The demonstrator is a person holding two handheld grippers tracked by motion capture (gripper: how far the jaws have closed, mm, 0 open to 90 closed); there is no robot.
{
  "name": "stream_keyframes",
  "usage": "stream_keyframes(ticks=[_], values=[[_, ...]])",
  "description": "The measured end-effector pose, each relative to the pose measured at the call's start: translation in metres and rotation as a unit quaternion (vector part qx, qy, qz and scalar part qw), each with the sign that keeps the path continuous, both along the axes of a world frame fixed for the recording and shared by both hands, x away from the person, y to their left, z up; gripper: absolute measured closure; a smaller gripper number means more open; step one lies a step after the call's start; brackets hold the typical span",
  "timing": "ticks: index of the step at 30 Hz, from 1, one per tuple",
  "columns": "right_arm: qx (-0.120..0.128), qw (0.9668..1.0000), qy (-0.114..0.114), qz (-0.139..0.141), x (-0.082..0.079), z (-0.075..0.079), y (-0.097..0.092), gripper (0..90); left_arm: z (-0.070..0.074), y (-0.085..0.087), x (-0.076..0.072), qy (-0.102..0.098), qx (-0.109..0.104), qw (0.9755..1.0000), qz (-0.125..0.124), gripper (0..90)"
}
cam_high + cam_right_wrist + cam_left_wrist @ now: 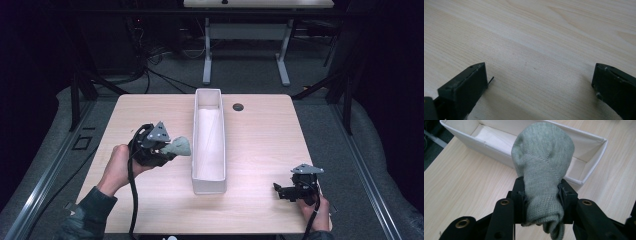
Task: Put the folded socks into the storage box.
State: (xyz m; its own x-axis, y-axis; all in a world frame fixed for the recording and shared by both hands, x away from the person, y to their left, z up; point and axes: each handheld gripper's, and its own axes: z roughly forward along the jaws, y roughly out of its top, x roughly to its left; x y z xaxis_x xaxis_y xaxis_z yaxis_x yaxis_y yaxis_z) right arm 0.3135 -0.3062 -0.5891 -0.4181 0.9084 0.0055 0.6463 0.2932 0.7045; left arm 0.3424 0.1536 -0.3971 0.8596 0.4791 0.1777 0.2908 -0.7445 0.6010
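- Right hand-held gripper (pixel 283 192) gapes wide over bare pale-wood bench (pixel 260 145); dark room beyond.
- Left hand-held gripper (pixel 541 195) clamps grey sock (pixel 544 167) beside white bin (pixel 208 145).

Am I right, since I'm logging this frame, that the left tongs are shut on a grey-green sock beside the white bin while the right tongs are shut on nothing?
One detail is off. The right tongs are open, their jaws standing wide apart over bare table, as the right gripper view shows. The left tongs are indeed shut on the grey-green sock beside the white bin.
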Motion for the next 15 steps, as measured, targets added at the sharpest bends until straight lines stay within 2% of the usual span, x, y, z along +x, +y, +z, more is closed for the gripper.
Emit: stream_keyframes(ticks=[15], values=[[0.000,1.0000,0.000,0.000,0.000,0.000,0.000,0.0,0.002,-0.020,0.005,0.000,0.006,0.9998,-0.017,65.1]])
